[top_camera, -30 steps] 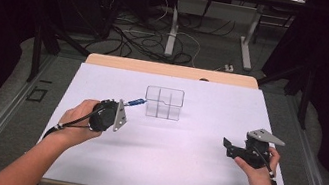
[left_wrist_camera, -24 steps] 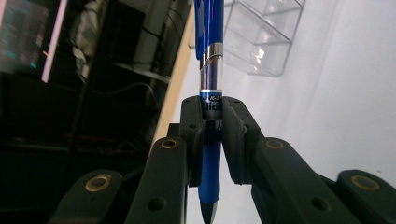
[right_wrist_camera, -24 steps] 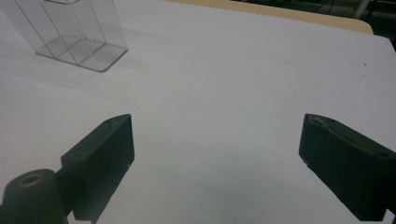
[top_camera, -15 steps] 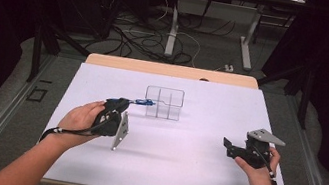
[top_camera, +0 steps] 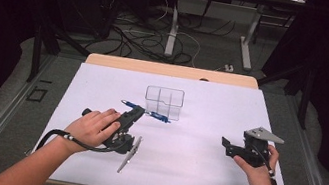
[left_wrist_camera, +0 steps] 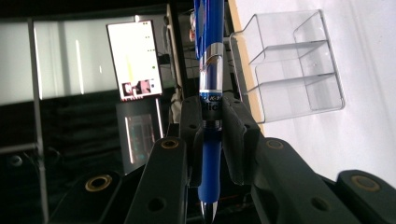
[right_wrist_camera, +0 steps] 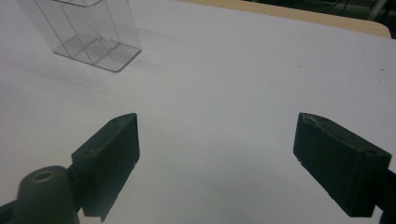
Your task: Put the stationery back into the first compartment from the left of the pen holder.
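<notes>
Jaws of the left gripper (top_camera: 134, 114) clamped a blue pen (left_wrist_camera: 208, 93) — its barrel lying level just in front of the clear organizer (top_camera: 164, 102) — while the right gripper (top_camera: 225, 144) (jaws wide, having just narrowed slightly, nothing between them) hovered over the white table (top_camera: 190, 168).

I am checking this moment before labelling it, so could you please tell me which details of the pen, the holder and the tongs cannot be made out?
- Blue ballpoint pen: its upper end is cut off by the top edge of the left gripper view; its print is partly covered by the left tongs.
- Clear plastic compartment holder: its top is cut off in the right gripper view.
- Right tongs: too small in the high view to judge their gap there.
</notes>
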`<state>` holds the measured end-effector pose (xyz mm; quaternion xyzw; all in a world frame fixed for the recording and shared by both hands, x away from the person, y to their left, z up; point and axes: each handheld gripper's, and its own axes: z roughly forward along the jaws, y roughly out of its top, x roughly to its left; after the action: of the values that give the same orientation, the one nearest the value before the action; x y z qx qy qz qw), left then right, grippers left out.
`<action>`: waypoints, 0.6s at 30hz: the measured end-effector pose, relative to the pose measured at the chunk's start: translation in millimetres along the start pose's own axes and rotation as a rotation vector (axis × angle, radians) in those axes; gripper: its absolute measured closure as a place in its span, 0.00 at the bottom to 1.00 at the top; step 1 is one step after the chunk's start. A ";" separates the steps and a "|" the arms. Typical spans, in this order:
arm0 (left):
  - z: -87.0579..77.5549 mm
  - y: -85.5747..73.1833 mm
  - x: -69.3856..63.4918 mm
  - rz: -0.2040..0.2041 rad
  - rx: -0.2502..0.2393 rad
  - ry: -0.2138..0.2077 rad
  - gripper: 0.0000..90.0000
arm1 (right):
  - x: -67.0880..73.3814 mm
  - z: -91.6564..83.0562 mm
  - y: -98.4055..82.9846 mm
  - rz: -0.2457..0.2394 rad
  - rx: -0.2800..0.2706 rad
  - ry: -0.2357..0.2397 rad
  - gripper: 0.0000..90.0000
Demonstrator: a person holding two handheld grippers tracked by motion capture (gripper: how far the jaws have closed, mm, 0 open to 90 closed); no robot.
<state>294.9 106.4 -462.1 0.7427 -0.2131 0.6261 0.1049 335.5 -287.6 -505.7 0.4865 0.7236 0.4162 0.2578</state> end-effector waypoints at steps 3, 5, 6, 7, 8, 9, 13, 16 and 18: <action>0.4 6.1 0.6 0.029 -0.022 -0.005 0.88 | 2.3 -0.8 4.8 -0.002 0.004 0.020 0.16; 1.2 9.9 0.4 0.047 -0.026 -0.009 0.88 | 5.7 -1.4 10.9 -0.025 0.011 0.047 0.16; 1.3 11.5 -0.3 0.058 -0.030 -0.006 0.88 | 5.7 -1.4 10.9 -0.025 0.011 0.047 0.16; 1.4 12.6 -1.6 0.051 -0.030 -0.022 0.88 | 7.6 -1.3 12.9 -0.030 0.009 0.055 0.17; 1.6 14.6 -0.5 0.080 -0.033 -0.017 0.88 | 9.2 -2.1 15.3 -0.034 0.015 0.072 0.17; 1.5 16.0 -0.5 0.096 -0.041 -0.013 0.88 | 10.3 -2.7 18.1 -0.045 0.014 0.086 0.18; 3.1 20.4 -0.3 0.111 -0.056 -0.022 0.88 | 15.1 -4.5 30.1 -0.065 0.016 0.150 0.23; 4.1 23.8 -0.7 0.128 -0.054 -0.028 0.88 | 22.5 -5.4 46.6 -0.105 0.017 0.183 0.29; 5.5 25.5 -3.1 0.127 -0.066 -0.034 0.88 | 24.9 -5.5 51.1 -0.114 0.023 0.197 0.32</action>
<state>288.0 82.0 -469.1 0.7344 -0.2820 0.6113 0.0854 346.5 -257.5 -458.4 0.4043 0.7767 0.4384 0.2028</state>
